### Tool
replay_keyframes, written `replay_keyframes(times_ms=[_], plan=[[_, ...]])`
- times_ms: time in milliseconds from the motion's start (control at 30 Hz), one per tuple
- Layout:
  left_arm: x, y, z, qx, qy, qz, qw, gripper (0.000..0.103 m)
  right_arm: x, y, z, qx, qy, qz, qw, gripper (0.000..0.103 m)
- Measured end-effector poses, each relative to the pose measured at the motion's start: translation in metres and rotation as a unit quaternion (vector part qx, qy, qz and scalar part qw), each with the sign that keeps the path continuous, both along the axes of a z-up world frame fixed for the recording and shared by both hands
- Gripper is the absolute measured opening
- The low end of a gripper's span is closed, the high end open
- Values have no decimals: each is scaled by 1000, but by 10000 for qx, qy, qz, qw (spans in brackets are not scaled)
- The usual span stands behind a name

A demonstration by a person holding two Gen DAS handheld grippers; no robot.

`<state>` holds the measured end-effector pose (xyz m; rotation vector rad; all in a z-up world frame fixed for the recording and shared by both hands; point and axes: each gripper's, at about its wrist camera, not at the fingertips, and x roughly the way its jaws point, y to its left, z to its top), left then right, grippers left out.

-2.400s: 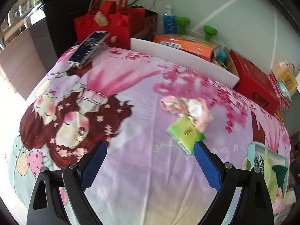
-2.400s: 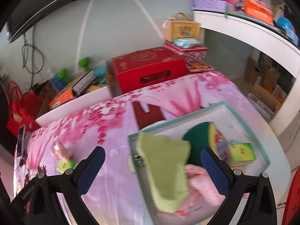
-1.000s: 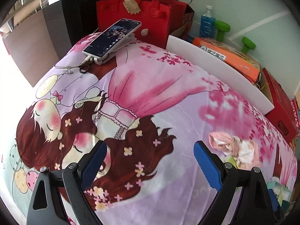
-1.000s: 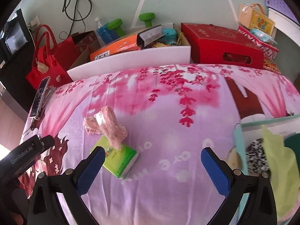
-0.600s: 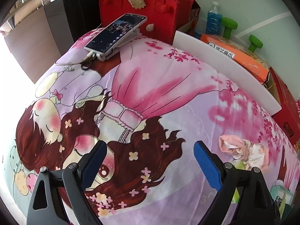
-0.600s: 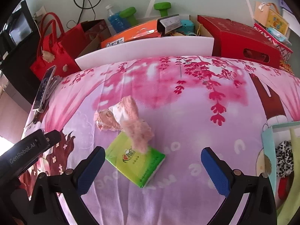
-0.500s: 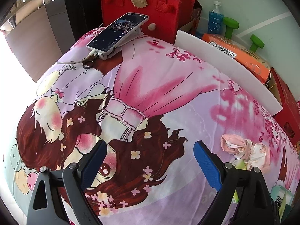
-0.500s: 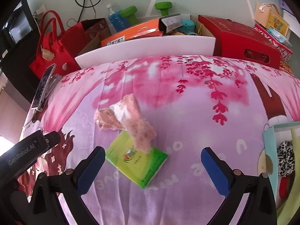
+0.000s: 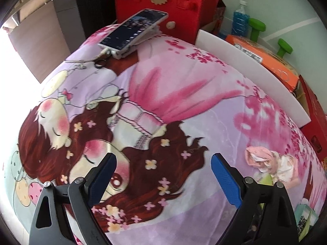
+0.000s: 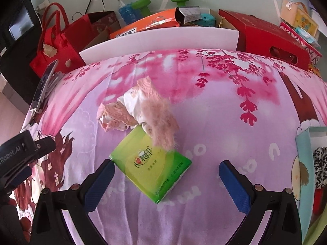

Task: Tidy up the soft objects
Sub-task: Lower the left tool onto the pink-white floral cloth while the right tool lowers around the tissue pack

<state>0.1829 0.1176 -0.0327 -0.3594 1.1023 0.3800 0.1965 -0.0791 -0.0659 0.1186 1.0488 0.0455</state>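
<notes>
We see the green plastic-wrapped tissue pack (image 10: 150, 167) lying flat on the purple cartoon-print blanket (image 10: 214, 122), long axis diagonal, far-left to near-right. A crumpled pink fuzzy cloth bundle (image 10: 141, 110) overlaps its far corner. Our right gripper (image 10: 166, 180) hangs just short of the pack, jaws wide apart, empty. Left gripper (image 9: 163, 175) likewise spread, over the blanket. Beyond the white foam board (image 10: 159, 38): red boxes, bags, pale wall.

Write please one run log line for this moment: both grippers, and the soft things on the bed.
left gripper: open, empty | right gripper: open, above green tissue pack | fuzzy pink sock: draped across pack | teal-rimmed box: at right
</notes>
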Motion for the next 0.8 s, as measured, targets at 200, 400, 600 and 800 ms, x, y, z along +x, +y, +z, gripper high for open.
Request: replay_keyframes(times_ms=[200, 400, 600, 800], plan=[[2, -3, 2, -223, -73, -59, 9997, 94, -3, 0, 1, 32, -9, 38, 10000, 89], [1, -4, 4, -365, -124, -74, 9992, 94, -5, -6, 3, 170, -15, 27, 9999, 80], [3, -14, 6, -516, -156, -278, 9982, 94, -7, -11, 4, 246, -9, 43, 9997, 68], [6, -23, 6, -872, -212, -496, 9947, 94, -8, -15, 4, 353, 6, 65, 9994, 59]])
